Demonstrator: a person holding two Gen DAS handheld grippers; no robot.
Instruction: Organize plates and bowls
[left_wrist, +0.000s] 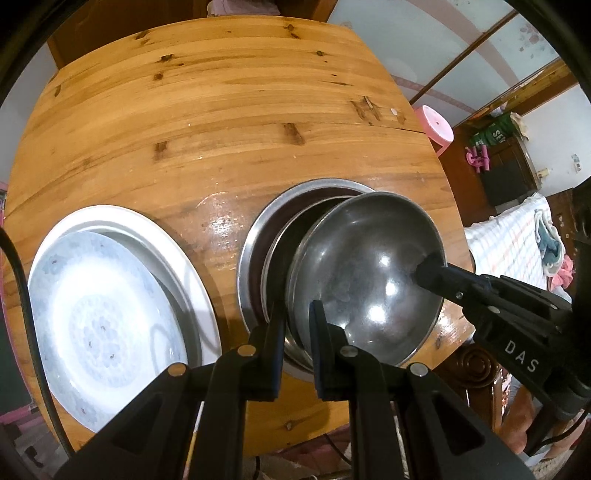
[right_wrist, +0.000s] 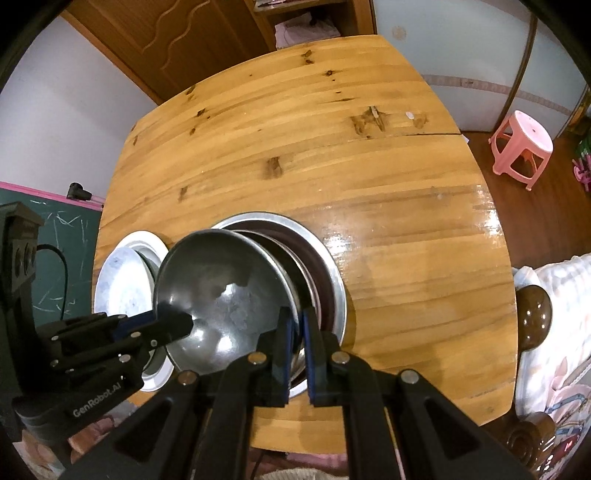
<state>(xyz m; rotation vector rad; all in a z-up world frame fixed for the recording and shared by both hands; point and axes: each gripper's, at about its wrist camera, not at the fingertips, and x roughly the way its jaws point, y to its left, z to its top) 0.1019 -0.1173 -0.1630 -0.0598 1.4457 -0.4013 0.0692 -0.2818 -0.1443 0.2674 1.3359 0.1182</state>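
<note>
Closest to my lens are the left tongs (left_wrist: 297, 325), pinched onto the near rim of the steel bowl (left_wrist: 369, 273); one finger sits inside the rim, the other outside, and the metal between them is mostly hidden by the pads. From the right-hand camera I see the right tongs (right_wrist: 296, 332) clamped on the opposite edge of that same steel bowl (right_wrist: 221, 291), jaws nearly together with the rim caught in the gap. Each tool also shows in the other's view as a black arm reaching in from the side.

That bowl is shiny, dull grey with bright glints, and tilted. It sits partly inside a larger steel basin (left_wrist: 258, 229) on the worktop (left_wrist: 221, 129). Between the two I can make out a dark ring that may be another nested dish; too shadowed to name. I cannot tell whether the bowl rests fully on what lies below.

Beside the basin, on its left, a white plate (left_wrist: 177, 243) carries a smaller plate with a pale blue floral pattern (left_wrist: 99, 314), lying off-centre. Its near edge is cut off behind my left tool's frame, and the right camera shows only a sliver of both.
</note>
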